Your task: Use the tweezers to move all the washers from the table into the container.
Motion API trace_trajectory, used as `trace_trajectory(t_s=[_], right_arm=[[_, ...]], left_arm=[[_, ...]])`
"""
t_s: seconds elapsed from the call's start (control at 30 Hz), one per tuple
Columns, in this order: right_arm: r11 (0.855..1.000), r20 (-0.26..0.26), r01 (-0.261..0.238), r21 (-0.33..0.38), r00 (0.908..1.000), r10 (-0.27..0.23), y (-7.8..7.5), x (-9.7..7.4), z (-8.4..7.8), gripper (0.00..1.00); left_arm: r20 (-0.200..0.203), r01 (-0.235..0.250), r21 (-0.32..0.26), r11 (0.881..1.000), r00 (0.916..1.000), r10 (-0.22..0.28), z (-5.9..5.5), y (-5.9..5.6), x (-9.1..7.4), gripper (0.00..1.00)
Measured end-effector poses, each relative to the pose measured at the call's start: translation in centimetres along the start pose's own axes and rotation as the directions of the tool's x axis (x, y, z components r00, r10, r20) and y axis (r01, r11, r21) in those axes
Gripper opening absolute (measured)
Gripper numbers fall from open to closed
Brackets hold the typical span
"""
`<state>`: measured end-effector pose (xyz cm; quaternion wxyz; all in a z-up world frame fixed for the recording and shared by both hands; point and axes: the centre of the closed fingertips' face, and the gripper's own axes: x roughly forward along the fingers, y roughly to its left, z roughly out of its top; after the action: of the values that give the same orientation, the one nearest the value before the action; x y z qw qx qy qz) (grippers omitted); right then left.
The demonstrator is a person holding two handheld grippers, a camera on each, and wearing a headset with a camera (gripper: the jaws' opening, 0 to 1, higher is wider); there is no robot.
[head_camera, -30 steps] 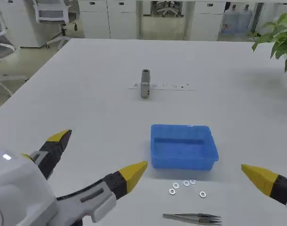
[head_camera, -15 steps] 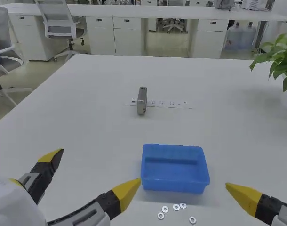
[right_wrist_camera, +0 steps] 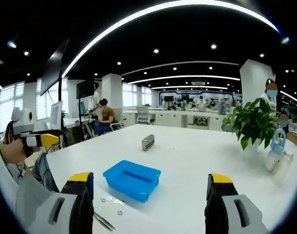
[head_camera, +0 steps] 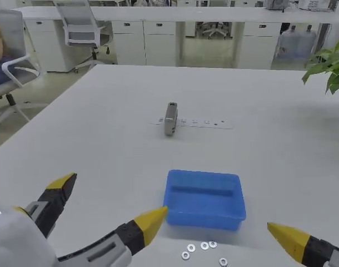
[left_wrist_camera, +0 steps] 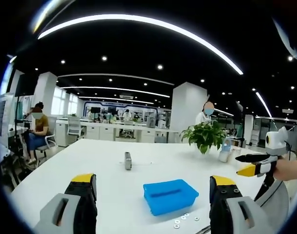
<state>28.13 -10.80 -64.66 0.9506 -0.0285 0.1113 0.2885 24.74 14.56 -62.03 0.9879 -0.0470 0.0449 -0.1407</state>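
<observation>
Both claws are wide apart and hold nothing; the tweezers are not picked up yet.

The left gripper (head_camera: pixel 115 195) and right gripper (right_wrist_camera: pixel 148 176) hang over the table (head_camera: pixel 103 128) on the near side of the blue container (head_camera: pixel 203 219). Five little washers (head_camera: pixel 204 245) lie on the table just in front of the container. The tweezers (right_wrist_camera: pixel 103 222) lie flat a bit past the washers, on the side away from the container. I think the tweezers may be hard to grab, as they are thin and flat. A big claw could push them away, or bump the washers and make them slide. If the tweezers sit crooked in the claw, a washer may slip out and miss the container.
</observation>
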Motion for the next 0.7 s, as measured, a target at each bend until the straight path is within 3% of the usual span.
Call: trace_trajectory(t_s=[0.17, 0.3, 0.37, 0.47, 0.6, 0.7], right_arm=[[0.999, -0.012, 0.022, -0.038, 0.9997, -0.022, -0.5, -0.4, 0.0, 0.95], [0.999, -0.003, 0.045, -0.008, 0.999, -0.045, -1.2, -1.1, -0.2, 0.97], [0.998, 0.022, 0.067, -0.007, 0.9975, -0.067, -1.7, -1.3, 0.2, 0.98], [0.996, 0.023, 0.088, 0.003, 0.9959, -0.088, -2.0, -1.4, 0.2, 0.98], [0.997, 0.024, 0.074, 0.01, 0.997, -0.074, -1.3, -1.6, 0.0, 0.98], [0.997, 0.01, 0.072, 0.008, 0.9974, -0.072, -1.0, -1.6, -0.5, 0.98]], left_arm=[[0.017, 0.001, -0.039, 0.999, 0.9999, 0.0, -0.3, 0.1, 0.8, 0.99], [-0.014, 0.046, -0.005, 0.999, 0.9989, -0.046, -0.6, -0.8, 1.7, 0.99], [-0.01, 0.047, 0.0, 0.999, 0.9988, -0.047, -0.3, -1.0, 1.7, 0.99], [0.01, 0.044, -0.05, 0.998, 0.999, -0.044, 0.3, -1.2, 1.7, 0.99], [-0.003, 0.05, -0.012, 0.999, 0.9987, -0.05, 0.2, -1.6, 1.8, 0.99], [-0.009, 0.05, -0.024, 0.998, 0.9987, -0.05, 0.1, -1.5, 1.5, 0.99]])
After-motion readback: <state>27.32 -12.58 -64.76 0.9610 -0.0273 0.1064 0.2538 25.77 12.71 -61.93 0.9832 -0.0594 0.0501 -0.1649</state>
